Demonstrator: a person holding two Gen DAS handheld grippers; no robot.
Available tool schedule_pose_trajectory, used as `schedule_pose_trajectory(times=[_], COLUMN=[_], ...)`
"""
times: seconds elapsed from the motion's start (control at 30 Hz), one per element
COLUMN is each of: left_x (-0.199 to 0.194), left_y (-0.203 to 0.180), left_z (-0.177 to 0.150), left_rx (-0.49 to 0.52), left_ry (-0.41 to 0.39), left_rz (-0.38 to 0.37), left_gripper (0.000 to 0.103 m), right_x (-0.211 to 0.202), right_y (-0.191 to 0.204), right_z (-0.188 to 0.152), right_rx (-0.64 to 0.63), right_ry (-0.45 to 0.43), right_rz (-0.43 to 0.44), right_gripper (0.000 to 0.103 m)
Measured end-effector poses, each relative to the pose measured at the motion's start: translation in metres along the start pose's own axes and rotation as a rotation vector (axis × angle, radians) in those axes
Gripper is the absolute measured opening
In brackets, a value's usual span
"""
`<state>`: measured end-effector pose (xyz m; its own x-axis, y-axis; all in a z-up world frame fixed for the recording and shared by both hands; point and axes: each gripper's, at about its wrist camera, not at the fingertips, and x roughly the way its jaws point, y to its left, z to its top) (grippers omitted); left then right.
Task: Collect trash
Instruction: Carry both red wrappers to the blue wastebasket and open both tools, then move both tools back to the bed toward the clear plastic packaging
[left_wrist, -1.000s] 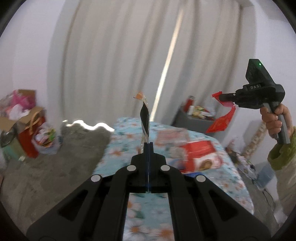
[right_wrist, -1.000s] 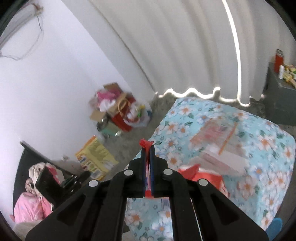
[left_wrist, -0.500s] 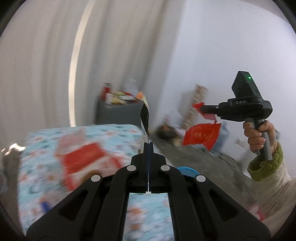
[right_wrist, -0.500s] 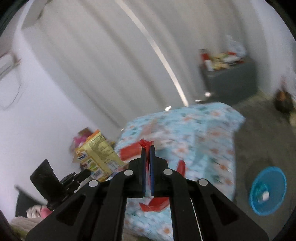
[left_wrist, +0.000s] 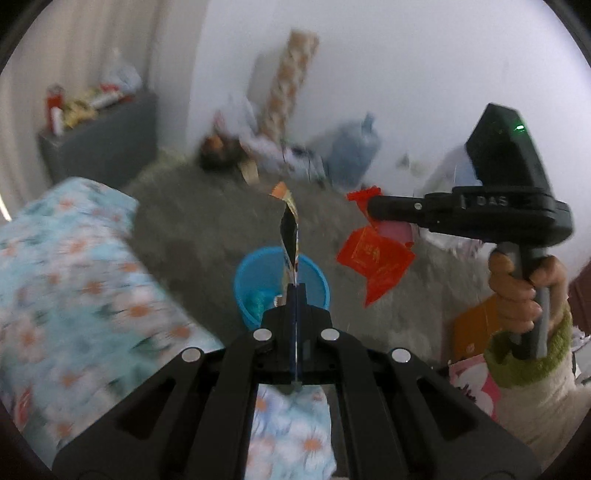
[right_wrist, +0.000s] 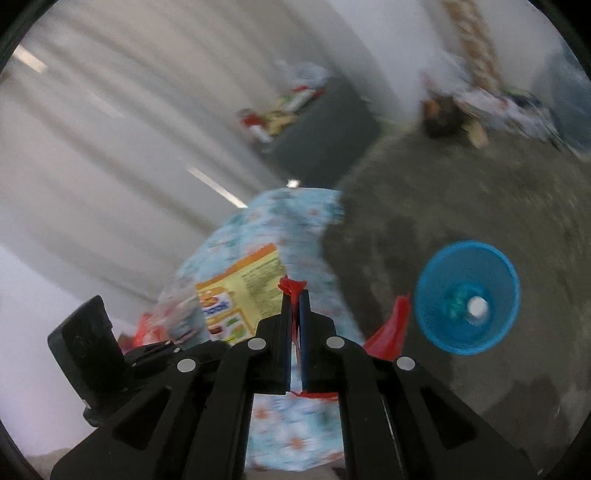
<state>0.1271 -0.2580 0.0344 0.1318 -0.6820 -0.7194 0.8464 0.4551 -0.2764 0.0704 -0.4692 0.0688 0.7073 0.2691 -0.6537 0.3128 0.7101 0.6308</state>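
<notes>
Grey, rough concrete floor (left_wrist: 207, 229) fills the middle of both views, with a floral turquoise bedspread (left_wrist: 74, 266) on a bed at nine o'clock in the left wrist view, pale curtains (right_wrist: 110, 147) behind it and clutter piled along the white wall at twelve. On that floor stands your round blue plastic bin (left_wrist: 280, 284), just past the tips of your left gripper (left_wrist: 295, 295), with a few scraps already lying in its bottom. Your left gripper is clamped shut on a thin yellow-and-orange foil snack wrapper (left_wrist: 290, 236), seen edge-on and standing up toward twelve o'clock. Your right gripper (right_wrist: 294, 306) is pinched tight on a red crinkled plastic wrapper (left_wrist: 376, 262), which hangs loose below the fingers; from the left camera it sits at three o'clock of the bin. In the right wrist view the bin lies at three o'clock, off to the side. Both wrappers look feather-light, limp and slick, so they will likely flutter and drift when let go instead of dropping straight. You hold each by one edge, which seems enough. Release low over the rim, I would judge, or they may land on the floor.
</notes>
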Motion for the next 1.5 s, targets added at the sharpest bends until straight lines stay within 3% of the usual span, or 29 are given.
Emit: schedule_pose_trajectory(times=[0.13, 0.27, 0.37, 0.4, 0.47, 0.5, 0.63, 0.93, 1.2, 1.33, 1.5], left_x=[0.088, 0.165, 0.213, 0.226, 0.246, 0.251, 0.248, 0.163, 0.011, -0.076, -0.188], left_y=[-0.005, -0.008, -0.012, -0.012, -0.012, -0.010, -0.005, -0.005, -0.002, 0.022, 0.072], left_z=[0.022, 0.035, 0.037, 0.034, 0.029, 0.029, 0.035, 0.050, 0.032, 0.007, -0.041], left_rx=[0.001, 0.016, 0.062, 0.074, 0.078, 0.073, 0.048, -0.012, -0.058, -0.114, -0.246], left_ry=[0.143, 0.252, 0.300, 0.322, 0.356, 0.355, 0.313, 0.158, -0.037, -0.152, -0.311], left_rz=[-0.014, -0.032, -0.003, 0.008, 0.049, 0.062, 0.060, 0.058, 0.085, 0.152, 0.296], left_gripper=[0.000, 0.000, 0.000, 0.005, 0.024, 0.033, 0.050, 0.060, 0.077, 0.080, 0.080], right_x=[0.028, 0.056, 0.078, 0.088, 0.099, 0.105, 0.116, 0.090, 0.068, 0.070, 0.075], right_y=[-0.065, -0.127, -0.171, -0.189, -0.211, -0.221, -0.236, -0.211, -0.143, -0.098, -0.029], right_z=[0.009, 0.011, 0.008, 0.006, -0.001, -0.006, -0.025, -0.025, -0.018, -0.015, -0.010], right_rx=[0.128, 0.242, 0.332, 0.375, 0.422, 0.450, 0.498, 0.381, 0.228, 0.140, 0.031], right_ry=[0.011, 0.024, 0.026, 0.032, 0.039, 0.044, 0.058, 0.021, 0.031, 0.067, 0.099], right_rz=[-0.059, -0.115, -0.142, -0.153, -0.192, -0.226, -0.224, -0.246, -0.202, -0.168, -0.073], right_gripper=[0.004, 0.004, 0.007, 0.011, 0.044, 0.049, 0.051, 0.062, 0.068, 0.068, 0.068])
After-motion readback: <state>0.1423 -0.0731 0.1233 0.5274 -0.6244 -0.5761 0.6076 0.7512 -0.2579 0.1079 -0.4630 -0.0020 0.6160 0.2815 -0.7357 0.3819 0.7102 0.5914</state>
